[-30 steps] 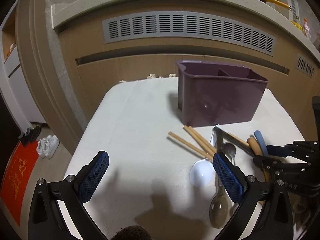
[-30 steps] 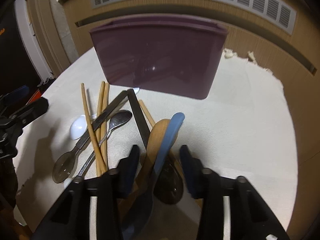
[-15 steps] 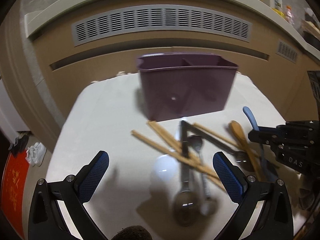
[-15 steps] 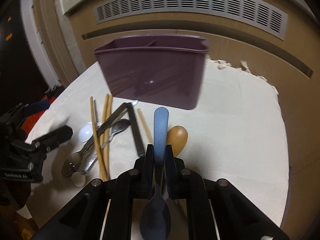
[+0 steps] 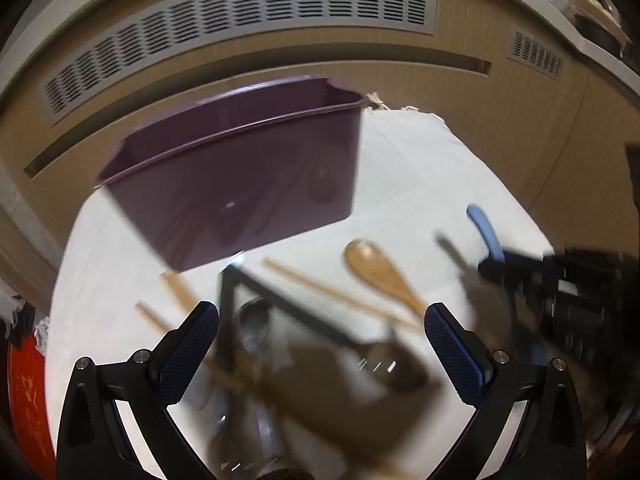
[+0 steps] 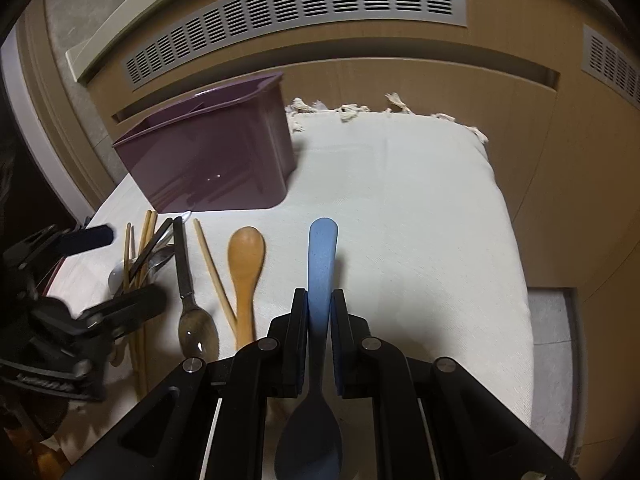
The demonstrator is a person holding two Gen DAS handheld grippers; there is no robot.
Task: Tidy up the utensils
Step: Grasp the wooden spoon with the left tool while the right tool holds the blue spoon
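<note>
One blue spoon [image 6: 322, 264] is pinched in the right tool [image 6: 319, 312] above the bench; the left tool [image 5: 320, 344] hangs spread, empty. Next: carry it into the purple caddy [image 6: 212, 160].

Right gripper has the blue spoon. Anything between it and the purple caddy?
Nothing visible stands in the way. The right gripper is shut on the blue spoon, and only bare white cloth lies between it and the purple caddy, up and left.

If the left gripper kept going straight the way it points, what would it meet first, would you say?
Probably the loose utensils on the white cloth between its open fingers, well before the purple caddy; blur makes depth uncertain.
</note>
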